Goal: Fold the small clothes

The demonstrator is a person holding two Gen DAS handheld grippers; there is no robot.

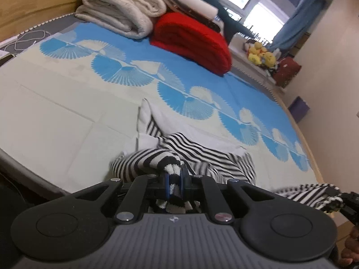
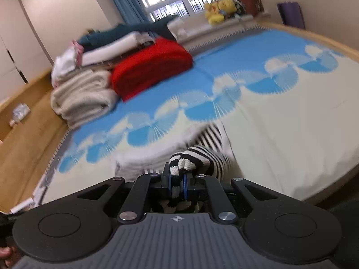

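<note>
A small black-and-white striped garment (image 1: pixel 197 150) with white parts lies on the bed near its front edge. My left gripper (image 1: pixel 174 179) is shut on a bunched striped edge of it. My right gripper (image 2: pixel 177 180) is shut on another striped edge of the same garment (image 2: pixel 197 159). In the left wrist view the right gripper (image 1: pixel 346 201) shows at the far right, with striped cloth stretched towards it. The cloth under both grippers is partly hidden by the gripper bodies.
The bed cover (image 1: pixel 67 112) is cream with blue fan patterns. At the bed's far side lie a red folded blanket (image 1: pixel 193 40), cream folded blankets (image 1: pixel 121 11) and a dark and white pile. Yellow plush toys (image 1: pixel 261 55) sit on a sill by the window. The wooden floor (image 2: pixel 24 139) lies left of the bed.
</note>
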